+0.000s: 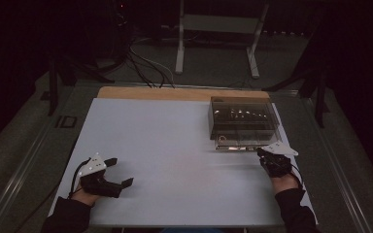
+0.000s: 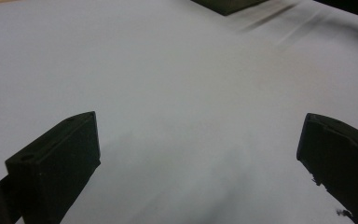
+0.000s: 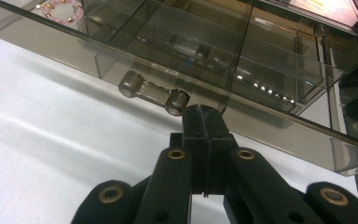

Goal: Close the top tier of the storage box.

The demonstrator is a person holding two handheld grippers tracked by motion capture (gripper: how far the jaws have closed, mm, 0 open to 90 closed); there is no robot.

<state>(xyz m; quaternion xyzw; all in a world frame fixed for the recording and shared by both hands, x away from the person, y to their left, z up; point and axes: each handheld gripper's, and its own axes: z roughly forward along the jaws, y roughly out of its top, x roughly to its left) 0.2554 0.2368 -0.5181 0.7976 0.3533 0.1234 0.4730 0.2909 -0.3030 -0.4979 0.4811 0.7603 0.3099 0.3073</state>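
Currently left gripper (image 1: 118, 172) rests near-left on the table (image 1: 175, 160), jaws spread wide, nothing between them. Right gripper (image 3: 207, 122) sits far-right, jaws pressed together on nothing, tips just beside the drawer handle (image 3: 154, 93) of the smoky clear box (image 1: 243, 121). Bracelet (image 3: 61, 10) lies in a drawer compartment. Risks: closed tips could slide past the handle rather than hook it; the unbraced box may skid; a jolt could shift the bracelet.

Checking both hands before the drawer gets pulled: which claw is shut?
The right claw, at the smoky box's drawer handle, jaws pressed together; the left claw has a wide gap over the white table.
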